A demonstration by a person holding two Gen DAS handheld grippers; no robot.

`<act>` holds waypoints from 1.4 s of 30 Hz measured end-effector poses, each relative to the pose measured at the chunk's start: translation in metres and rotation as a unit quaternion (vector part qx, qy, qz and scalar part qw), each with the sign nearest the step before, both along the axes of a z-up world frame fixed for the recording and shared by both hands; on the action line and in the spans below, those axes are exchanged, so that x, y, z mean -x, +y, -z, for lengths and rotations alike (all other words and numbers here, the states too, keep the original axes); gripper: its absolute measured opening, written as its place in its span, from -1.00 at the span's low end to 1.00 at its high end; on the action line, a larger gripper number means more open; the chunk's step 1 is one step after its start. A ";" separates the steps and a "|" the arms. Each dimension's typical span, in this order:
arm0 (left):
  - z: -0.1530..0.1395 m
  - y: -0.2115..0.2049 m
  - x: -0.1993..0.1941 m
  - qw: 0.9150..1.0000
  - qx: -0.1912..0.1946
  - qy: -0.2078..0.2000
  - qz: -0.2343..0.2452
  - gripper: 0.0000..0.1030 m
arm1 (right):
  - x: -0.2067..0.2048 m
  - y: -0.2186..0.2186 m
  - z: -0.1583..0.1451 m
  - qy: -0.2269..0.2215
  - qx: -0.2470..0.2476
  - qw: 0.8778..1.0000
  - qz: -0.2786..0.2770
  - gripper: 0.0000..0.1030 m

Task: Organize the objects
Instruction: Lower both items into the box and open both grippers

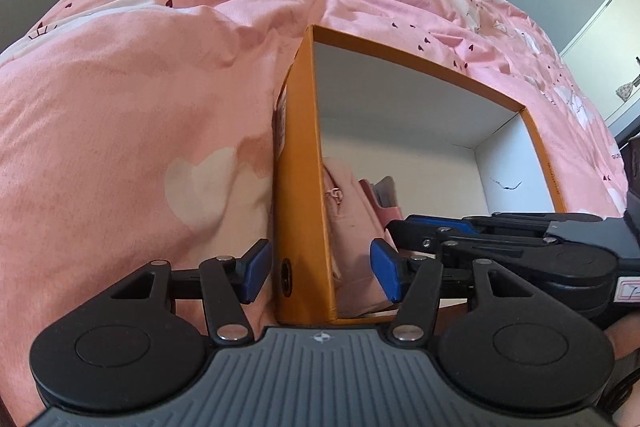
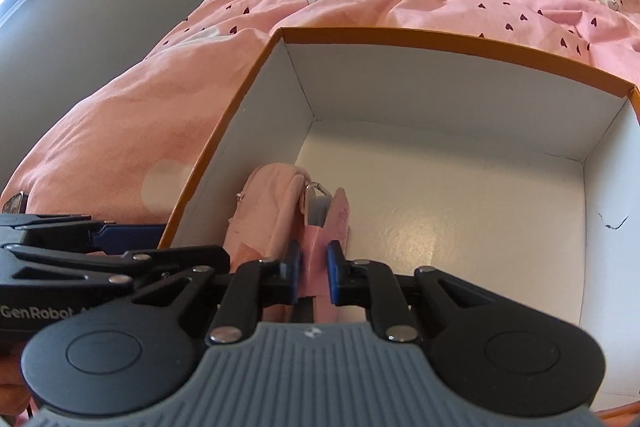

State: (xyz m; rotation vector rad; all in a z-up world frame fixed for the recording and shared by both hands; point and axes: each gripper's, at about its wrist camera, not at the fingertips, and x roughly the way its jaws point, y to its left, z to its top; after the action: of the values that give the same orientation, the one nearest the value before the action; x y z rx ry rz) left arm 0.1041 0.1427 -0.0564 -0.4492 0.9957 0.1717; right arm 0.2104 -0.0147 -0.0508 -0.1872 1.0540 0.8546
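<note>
From the left wrist, the left tongs [image 1: 320, 273] stand apart astride the orange box [image 1: 304, 187] wall on the bed [image 1: 120, 107], likely steadying it. From the right wrist, the right tongs [image 2: 313, 269], clamped on a pink pouch [image 2: 276, 215], set it in the box's near-left corner; "GenRobot" marks the other tool.

Around the orange, white-lined box [image 2: 440, 45] lies a pink duvet [image 1: 120, 107] patterned with dark hearts; inside, a pale pink pouch [image 2: 272, 203].
</note>
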 end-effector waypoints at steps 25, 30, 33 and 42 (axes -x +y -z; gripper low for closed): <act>-0.001 -0.009 -0.001 0.998 -0.053 0.015 0.004 0.23 | -0.022 -0.009 0.009 0.137 -0.069 0.986 0.068 -0.70; -0.002 -0.008 0.001 0.998 -0.054 0.012 0.003 0.22 | -0.024 -0.016 0.007 0.132 -0.070 0.986 0.077 -0.70; -0.007 -0.008 0.003 0.998 -0.055 0.002 0.003 0.22 | -0.025 -0.021 0.005 0.129 -0.072 0.986 0.080 -0.70; -0.043 -0.021 0.023 0.997 -0.058 -0.046 0.019 0.17 | -0.002 -0.037 -0.027 0.053 -0.075 0.994 0.055 -0.53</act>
State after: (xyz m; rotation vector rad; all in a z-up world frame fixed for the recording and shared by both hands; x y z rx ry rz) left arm 0.0813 0.1215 -0.0131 -0.3297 0.8987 0.1730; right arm 0.2121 -0.0521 -0.0234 0.0439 1.0842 0.8465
